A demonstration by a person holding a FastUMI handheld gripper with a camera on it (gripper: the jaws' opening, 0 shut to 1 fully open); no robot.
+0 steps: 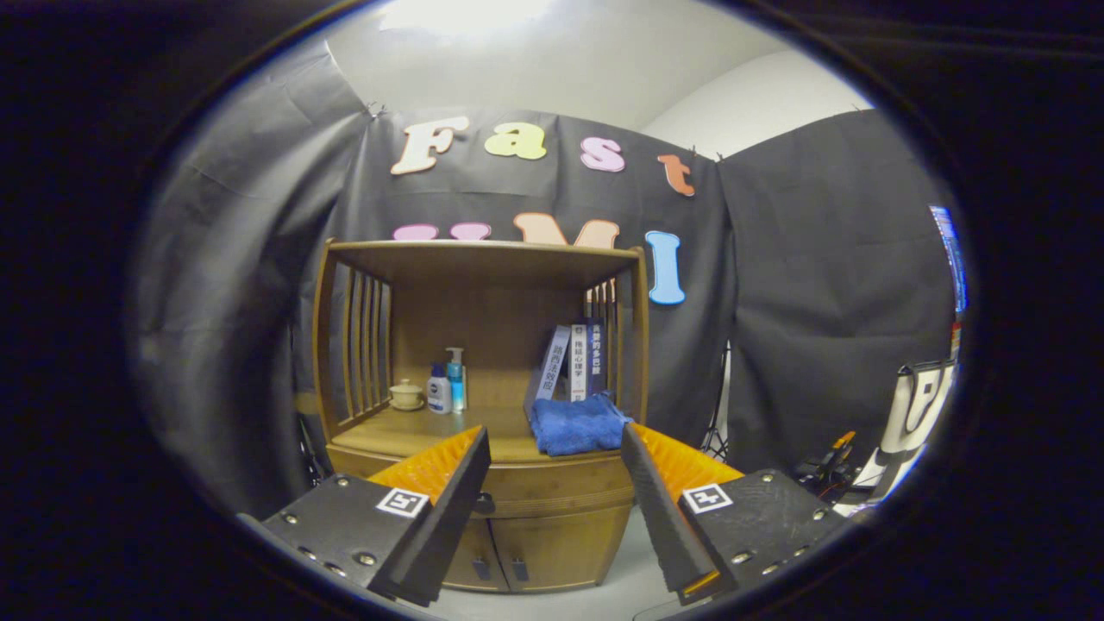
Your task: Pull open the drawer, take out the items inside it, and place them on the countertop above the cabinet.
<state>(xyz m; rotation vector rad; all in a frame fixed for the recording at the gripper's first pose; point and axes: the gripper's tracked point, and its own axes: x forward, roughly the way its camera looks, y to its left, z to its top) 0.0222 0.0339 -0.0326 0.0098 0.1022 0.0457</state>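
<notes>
Hand-held gripper [556,483] hangs before the wooden cabinet [483,414], fingers spread wide apart, grasping nothing. Between them lies the drawer [552,487], apparently closed, under the counter [405,431]. A folded blue towel [576,424] sits at the counter's right front edge; books [573,362] lean behind it; bottles [447,384] and a small cup [405,395] stand at back left.

Gripper [556,483]: two broad, wedge-shaped fingers, spread wide apart with nothing between them.
Finger mounts: flat dark textured plates [345,526], one behind each finger, at 7 and 5 o'clock.
Screws: round silver screw heads [367,559] along the plates' outer edges.
Markings: one small square white tag with a black block pattern [403,502] on each plate, near its finger.
Inner faces: ribbed surface on both fingers.
</notes>
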